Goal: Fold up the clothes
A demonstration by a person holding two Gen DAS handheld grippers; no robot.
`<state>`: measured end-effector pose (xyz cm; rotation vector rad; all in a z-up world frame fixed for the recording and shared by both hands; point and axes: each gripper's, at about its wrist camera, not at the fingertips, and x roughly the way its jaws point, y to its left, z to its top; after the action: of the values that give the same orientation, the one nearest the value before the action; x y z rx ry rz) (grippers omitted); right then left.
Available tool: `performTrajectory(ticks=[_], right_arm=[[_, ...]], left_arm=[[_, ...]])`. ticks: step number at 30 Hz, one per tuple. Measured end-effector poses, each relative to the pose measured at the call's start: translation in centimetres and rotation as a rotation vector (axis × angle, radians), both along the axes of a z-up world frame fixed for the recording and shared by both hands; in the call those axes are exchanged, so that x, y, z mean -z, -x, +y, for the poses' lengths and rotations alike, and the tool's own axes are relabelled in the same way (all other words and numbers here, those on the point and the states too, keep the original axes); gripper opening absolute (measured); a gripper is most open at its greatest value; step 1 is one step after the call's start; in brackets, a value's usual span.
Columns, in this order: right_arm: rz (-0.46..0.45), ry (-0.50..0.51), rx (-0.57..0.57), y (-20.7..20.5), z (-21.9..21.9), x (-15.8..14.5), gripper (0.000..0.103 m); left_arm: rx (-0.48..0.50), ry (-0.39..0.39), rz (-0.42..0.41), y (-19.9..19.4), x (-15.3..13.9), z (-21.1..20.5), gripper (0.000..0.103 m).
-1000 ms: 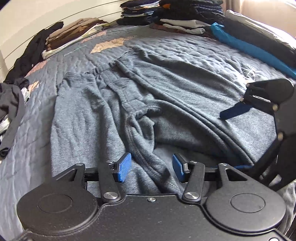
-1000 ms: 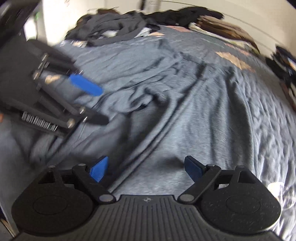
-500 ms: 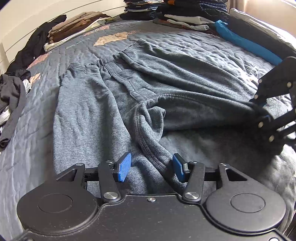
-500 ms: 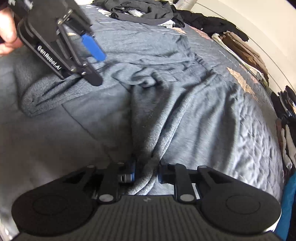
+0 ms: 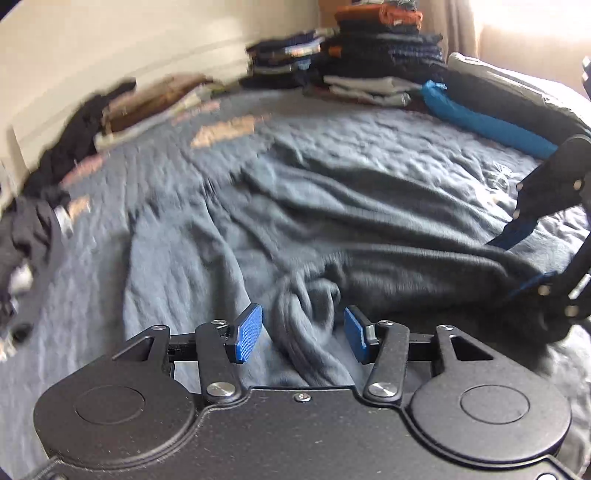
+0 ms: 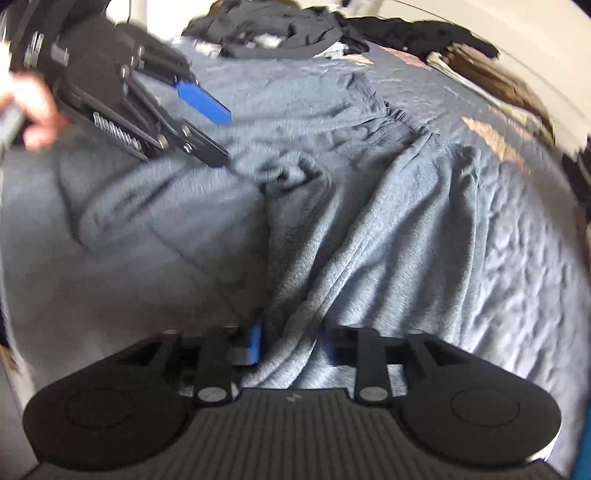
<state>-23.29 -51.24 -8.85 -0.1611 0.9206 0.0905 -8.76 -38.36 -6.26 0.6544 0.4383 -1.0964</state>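
Grey sweatpants (image 5: 207, 258) lie spread and wrinkled on the blue-grey quilt (image 5: 369, 140). My left gripper (image 5: 303, 334) stands open near the front, with a bunched ridge of the pants between its blue pads and touching neither. In the right wrist view it (image 6: 221, 136) hovers at the upper left over the pants (image 6: 369, 221), held by a person's hand (image 6: 37, 114). My right gripper (image 6: 291, 341) has a thick fold of the pants filling the gap between its pads; its jaws are opening. In the left wrist view it (image 5: 524, 258) holds that fold raised at the right edge.
Stacks of folded clothes (image 5: 369, 55) and a blue rolled garment (image 5: 480, 122) sit at the far side of the bed. Brown and black clothes (image 5: 147, 103) line the left edge. A dark loose pile (image 6: 277, 29) lies beyond the pants.
The right gripper closed on a fold of the pants and has lifted it, pulling the fabric taut. The left gripper tipped upward, and cloth has bunched between its pads.
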Motion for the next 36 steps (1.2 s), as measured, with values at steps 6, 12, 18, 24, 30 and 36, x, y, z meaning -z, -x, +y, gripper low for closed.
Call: performTrajectory(ticks=[6,12,18,24,30,36], right_arm=[[-0.172,-0.350,0.138,0.4,-4.1,-3.2,0.074],[-0.267,-0.616,0.355,-0.4,-8.7,-2.4,0.078],[-0.246,-0.562,0.372,-1.3,-8.3,-1.0,0.078],[-0.217,-0.516,0.307,-1.7,-7.4,-0.8,0.079],[-0.221,-0.531,0.340,-1.7,-7.7,-0.5,0.079],[-0.230,-0.578,0.372,-1.8,-7.5,-0.2,0.079]], left_arm=[[0.144,-0.113,-0.250,3.7,2.7,-2.8,0.046],[0.179,-0.314,-0.463,4.1,7.5,-3.9,0.024],[0.116,-0.283,-0.334,2.1,5.3,-3.0,0.011],[0.076,-0.239,-0.138,1.2,3.7,-2.6,0.022],[-0.123,0.030,0.183,-2.0,0.5,1.4,0.059],[-0.551,0.335,0.516,-5.0,0.2,8.6,0.060]])
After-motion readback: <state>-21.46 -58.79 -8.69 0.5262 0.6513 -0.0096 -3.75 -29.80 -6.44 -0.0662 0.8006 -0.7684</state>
